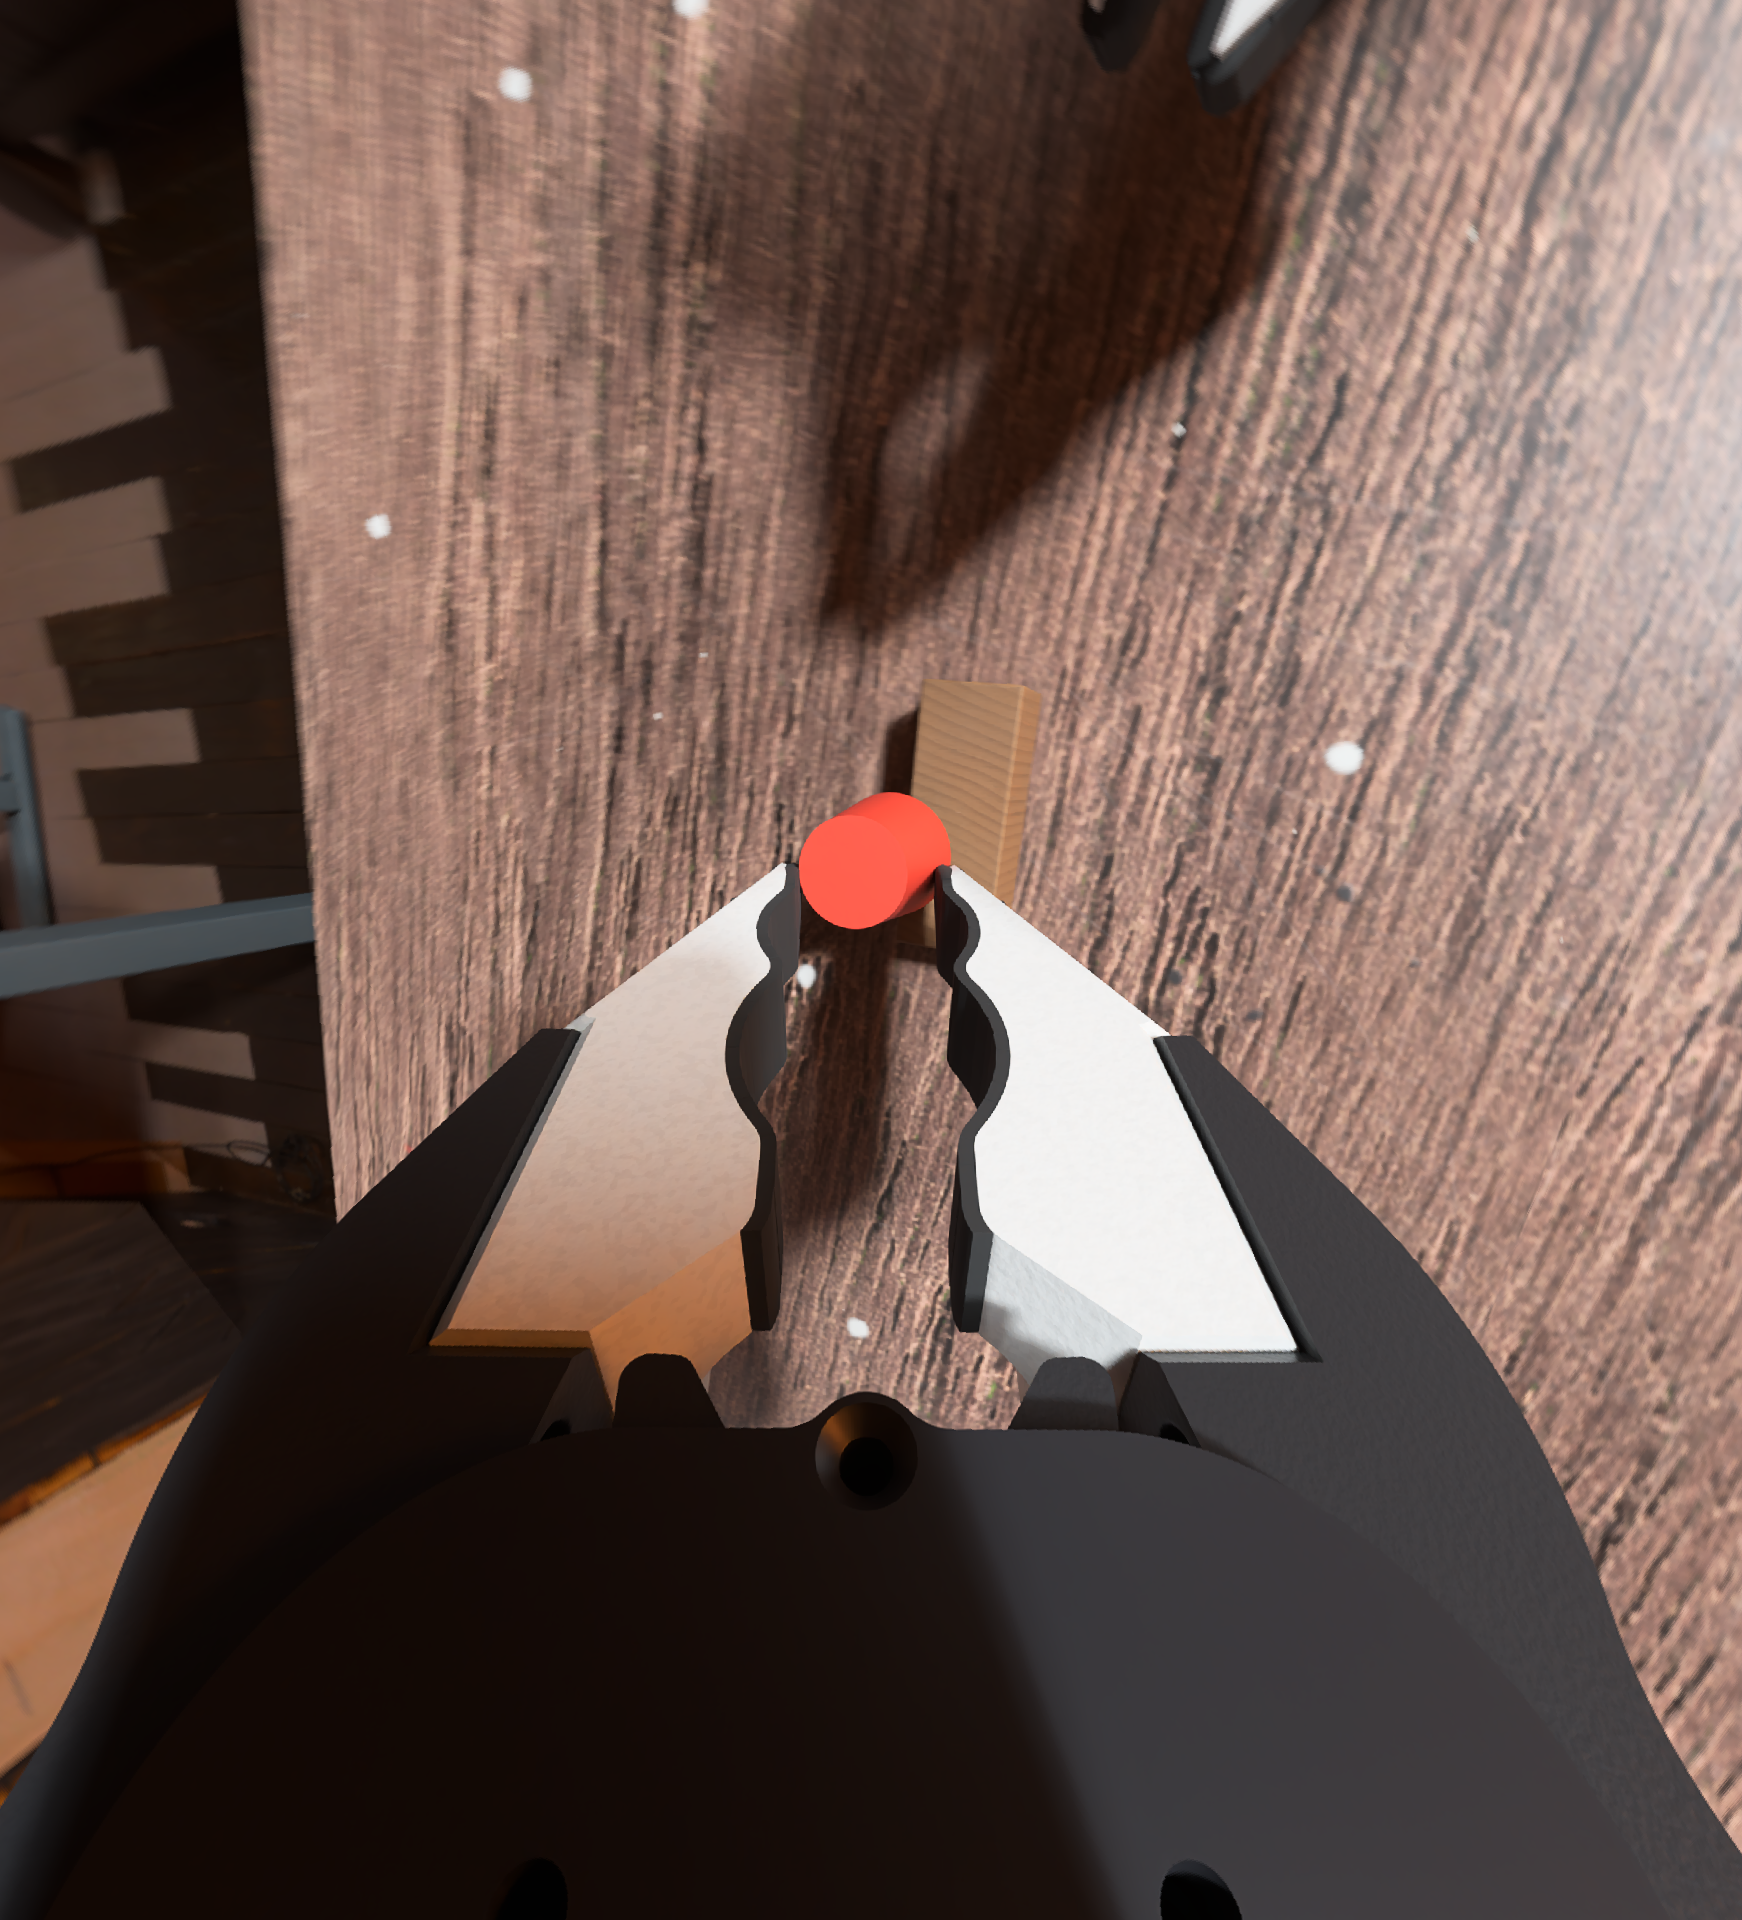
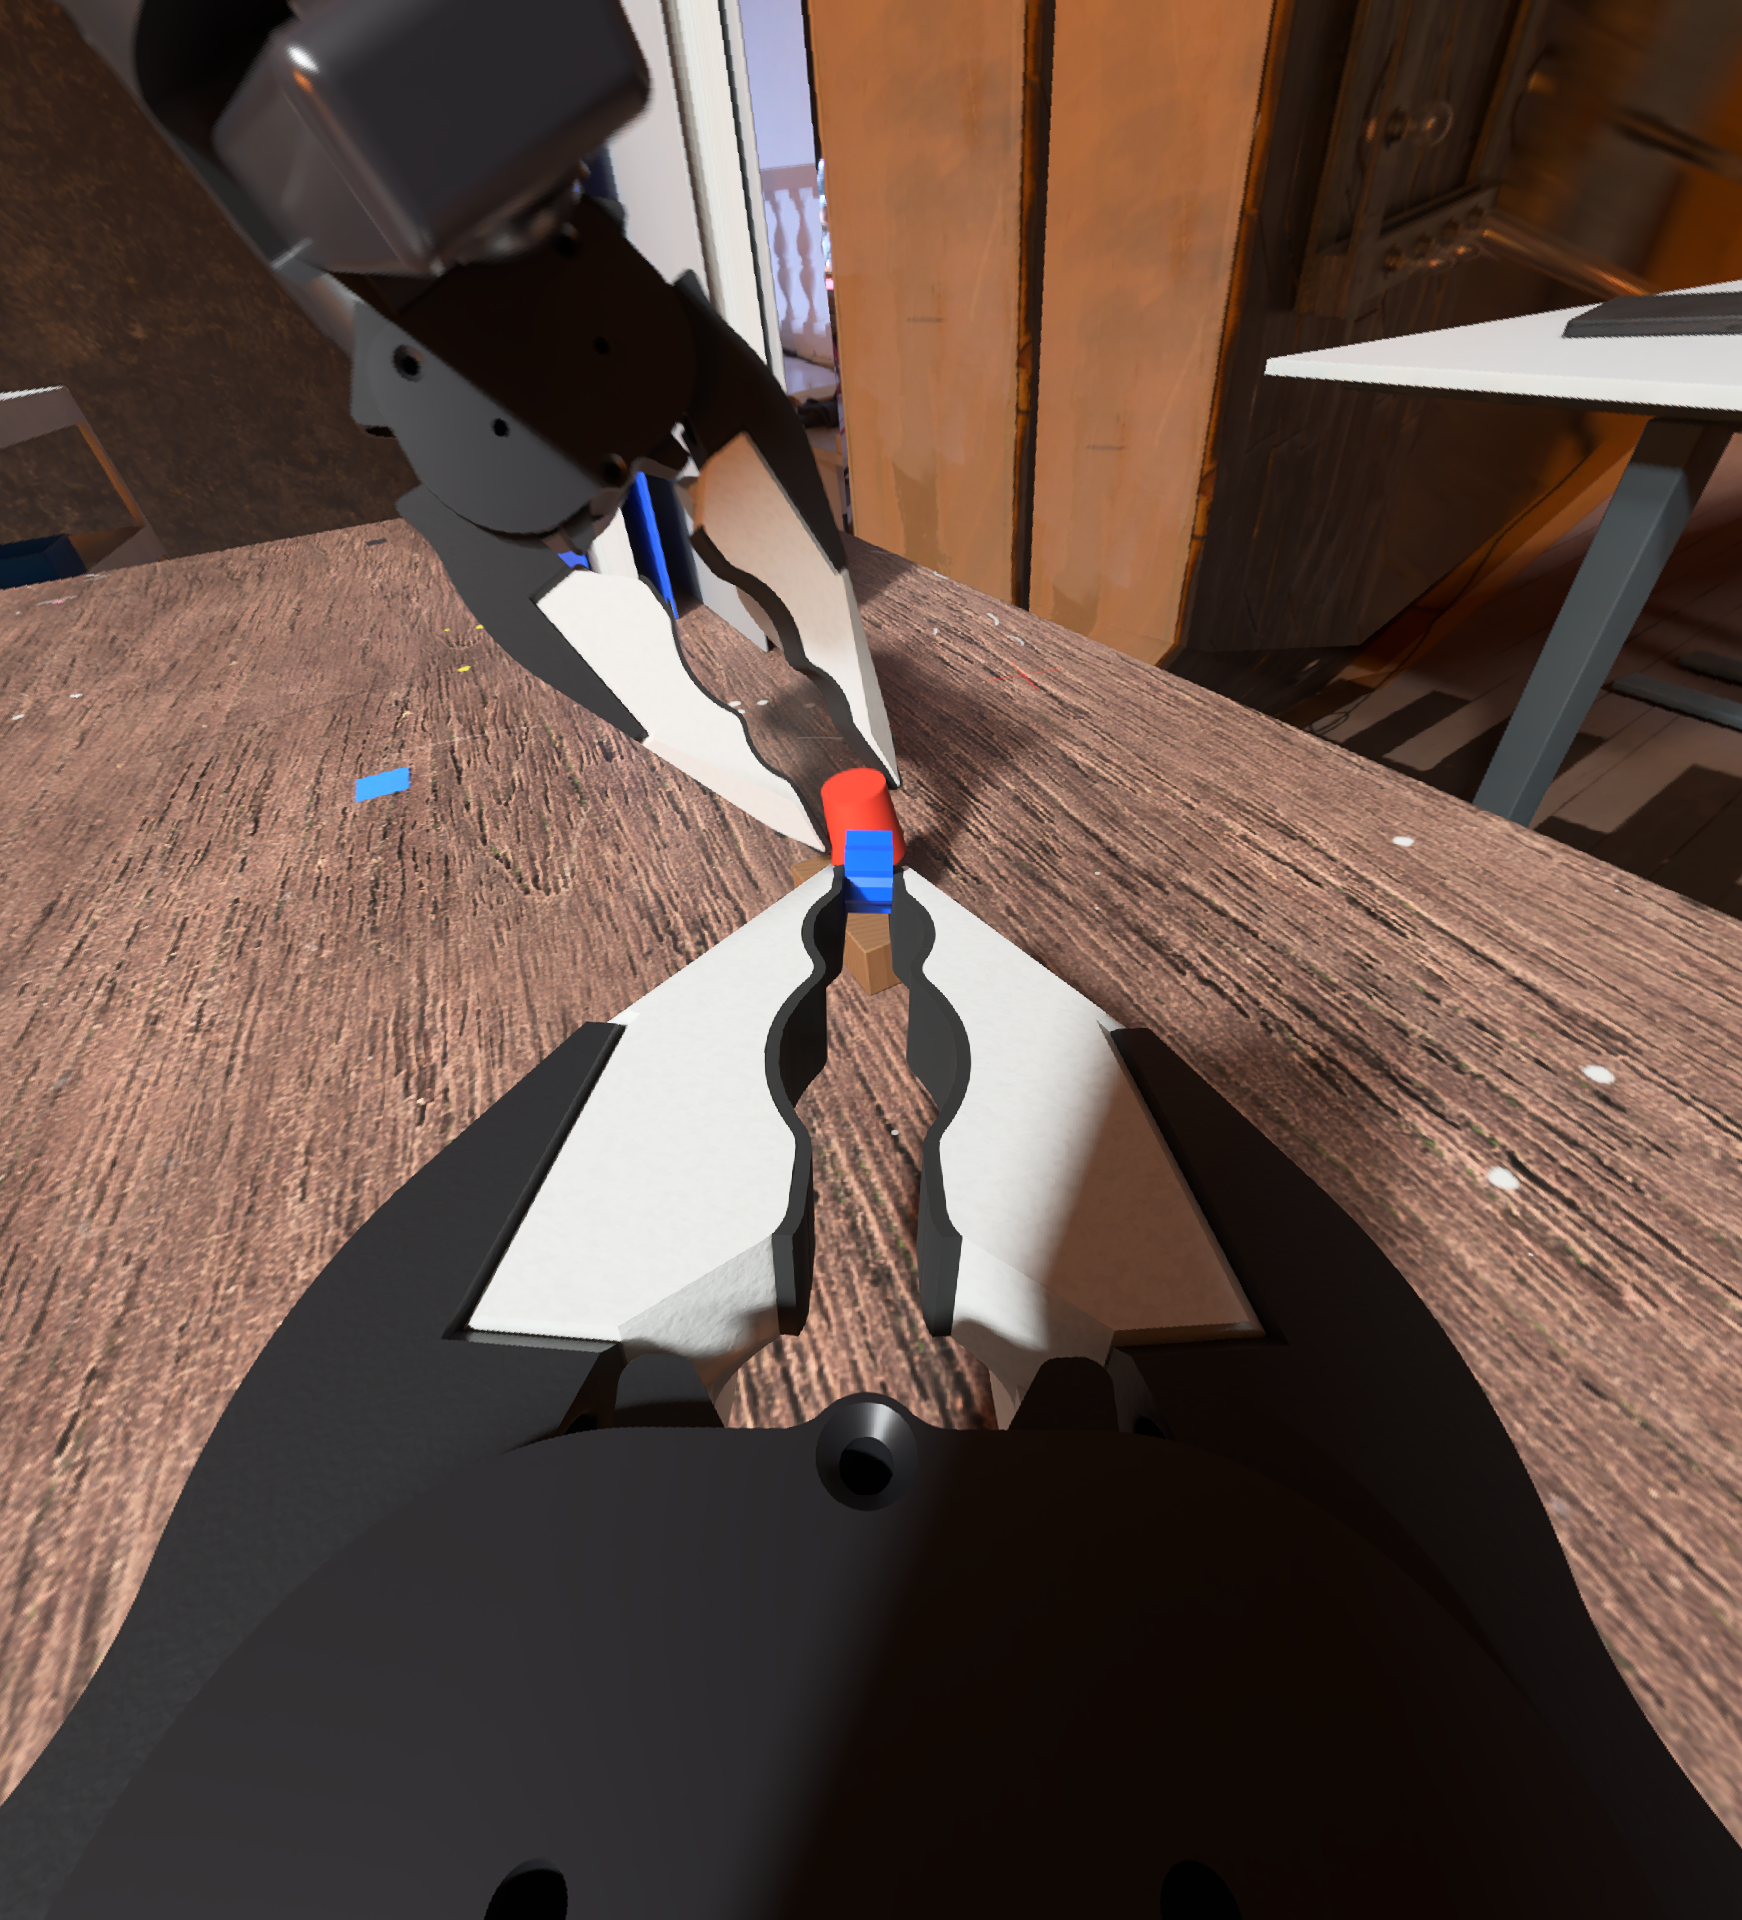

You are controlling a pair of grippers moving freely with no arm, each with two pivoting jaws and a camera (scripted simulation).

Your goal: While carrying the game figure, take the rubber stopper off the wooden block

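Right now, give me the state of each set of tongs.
Left tongs: shut on the red rubber stopper.
Right tongs: shut on the blue game figure.

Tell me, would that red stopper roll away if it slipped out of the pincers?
Probably: the rubber stopper looks like a short smooth cylinder, so on its side it could roll. Rubber likely grips well between the left gripper tips. It seems small beside the wooden block, so probably light.

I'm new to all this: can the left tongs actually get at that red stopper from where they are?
Probably yes. The left tongs already have their tips on either side of the red rubber stopper, with nothing between. The right tongs, holding the blue game figure, sit close on the opposite side, not blocking.
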